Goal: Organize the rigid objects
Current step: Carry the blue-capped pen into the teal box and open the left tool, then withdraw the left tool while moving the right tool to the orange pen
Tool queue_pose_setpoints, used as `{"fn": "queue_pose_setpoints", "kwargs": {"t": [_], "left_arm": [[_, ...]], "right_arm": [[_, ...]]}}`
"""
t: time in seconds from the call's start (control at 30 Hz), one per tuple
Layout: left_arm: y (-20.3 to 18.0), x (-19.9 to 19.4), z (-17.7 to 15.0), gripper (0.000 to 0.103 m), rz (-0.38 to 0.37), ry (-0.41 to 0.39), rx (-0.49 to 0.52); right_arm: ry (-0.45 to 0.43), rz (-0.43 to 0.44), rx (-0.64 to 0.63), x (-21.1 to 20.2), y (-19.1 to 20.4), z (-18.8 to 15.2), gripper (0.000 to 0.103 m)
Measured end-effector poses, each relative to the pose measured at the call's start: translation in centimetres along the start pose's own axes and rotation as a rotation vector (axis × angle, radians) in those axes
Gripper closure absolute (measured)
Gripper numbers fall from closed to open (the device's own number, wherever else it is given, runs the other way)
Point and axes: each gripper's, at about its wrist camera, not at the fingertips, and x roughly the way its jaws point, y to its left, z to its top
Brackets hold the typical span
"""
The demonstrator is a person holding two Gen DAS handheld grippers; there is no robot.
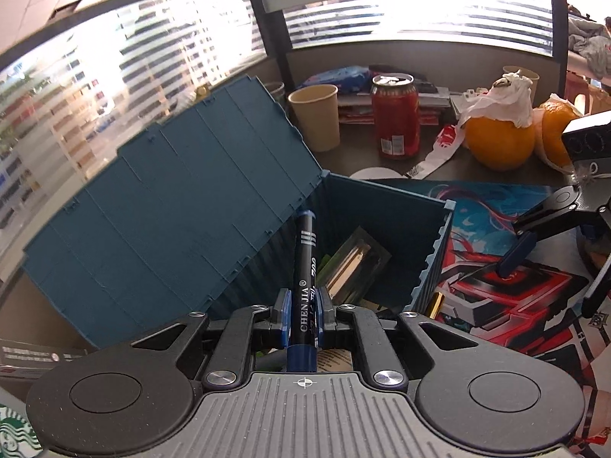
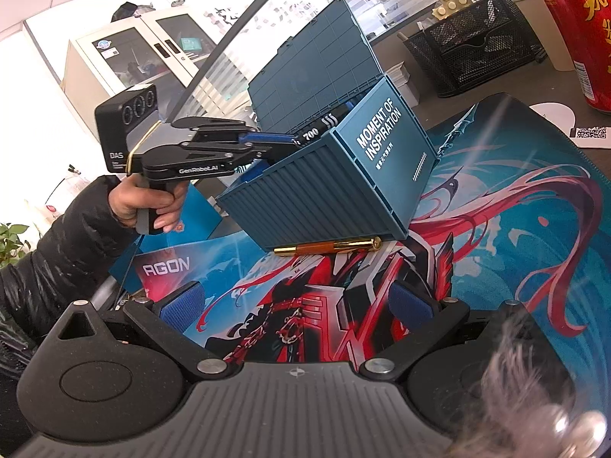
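Note:
My left gripper (image 1: 303, 315) is shut on a black marker pen (image 1: 304, 267) with blue ends, held over the open top of the teal storage box (image 1: 382, 206). The box's lid (image 1: 172, 191) stands open to the left. Inside lie a clear flat case (image 1: 357, 267) and other small items. In the right wrist view the left gripper (image 2: 282, 139) holds the marker (image 2: 317, 128) over the box (image 2: 343, 175). A gold and orange pen (image 2: 328, 246) lies on the mat against the box's front. My right gripper (image 2: 298, 305) is open and empty above the mat.
A printed desk mat (image 2: 496, 229) covers the table. Behind it stand a red can (image 1: 395, 114), a paper cup (image 1: 317, 114), two oranges (image 1: 500, 141), stacked papers and a black mesh organizer (image 2: 477, 45). The right gripper shows at the right (image 1: 515, 255).

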Motion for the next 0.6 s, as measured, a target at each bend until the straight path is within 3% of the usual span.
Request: {"fn": "queue_pose_setpoints", "kwargs": {"t": [0.3,0.47,0.57,0.6], "left_arm": [[0.3,1.2,0.0,0.091,-0.038,0.014,-0.019],[-0.4,-0.6,-0.1,0.084,-0.035,-0.019,-0.018],[-0.9,-2.1,-0.3,0.071,-0.015,-0.040,-0.017],[-1.0,-2.8,-0.4,0.062,-0.010,-0.049,-0.023]], "right_arm": [[0.000,0.000,0.000,0.1,-0.1,0.0,0.000],[0.002,-0.001,-0.002,0.2,-0.1,0.0,0.000],[0.004,-0.004,-0.004,0.2,-0.1,0.0,0.000],[0.005,-0.006,-0.005,0.2,-0.1,0.0,0.000]]}}
